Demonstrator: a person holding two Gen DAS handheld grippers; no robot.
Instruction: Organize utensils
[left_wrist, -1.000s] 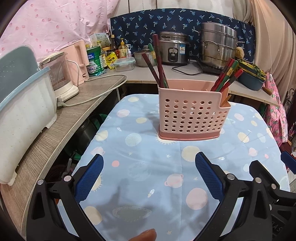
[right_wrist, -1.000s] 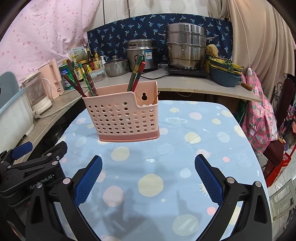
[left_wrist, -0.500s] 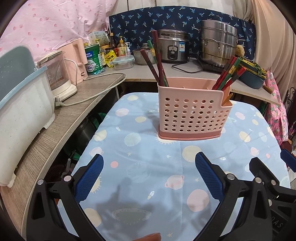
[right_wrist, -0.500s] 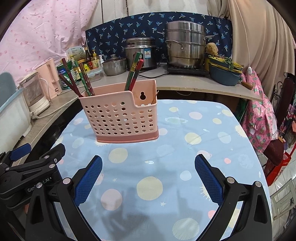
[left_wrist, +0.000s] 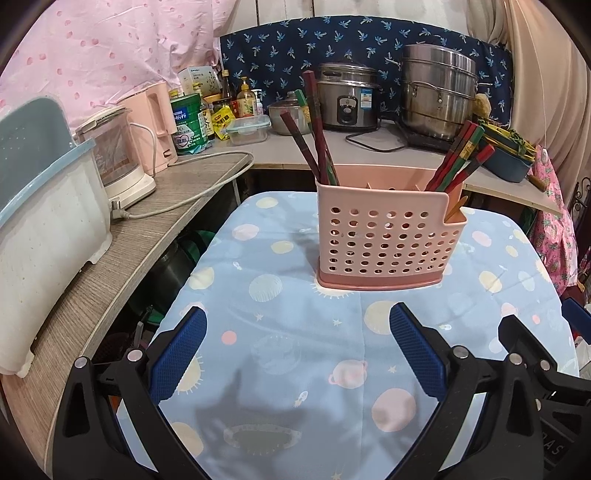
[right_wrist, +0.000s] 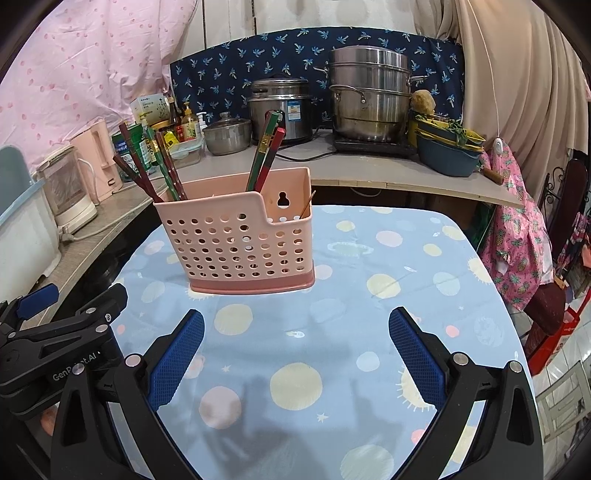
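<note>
A pink perforated utensil holder (left_wrist: 388, 240) stands upright on the blue planet-print tablecloth (left_wrist: 295, 332); it also shows in the right wrist view (right_wrist: 240, 247). Dark red and green chopsticks (left_wrist: 317, 136) lean in its left compartment, and red-green chopsticks (left_wrist: 458, 158) lean in its right one. In the right wrist view these are the left bunch (right_wrist: 155, 170) and the middle bunch (right_wrist: 266, 147). My left gripper (left_wrist: 299, 354) is open and empty, well short of the holder. My right gripper (right_wrist: 295, 354) is open and empty, to the holder's right front.
A counter (left_wrist: 129, 236) runs along the left with a white tub (left_wrist: 44, 229), a kettle (left_wrist: 118, 162) and a cord. The back shelf holds a rice cooker (right_wrist: 280, 110), steel pots (right_wrist: 369, 96) and bottles. The left gripper's body (right_wrist: 55, 350) shows at lower left.
Both grippers have drawn back a little and risen slightly, so the holder looks a bit farther off. Both stay open and empty. The holder and chopsticks have not moved.
</note>
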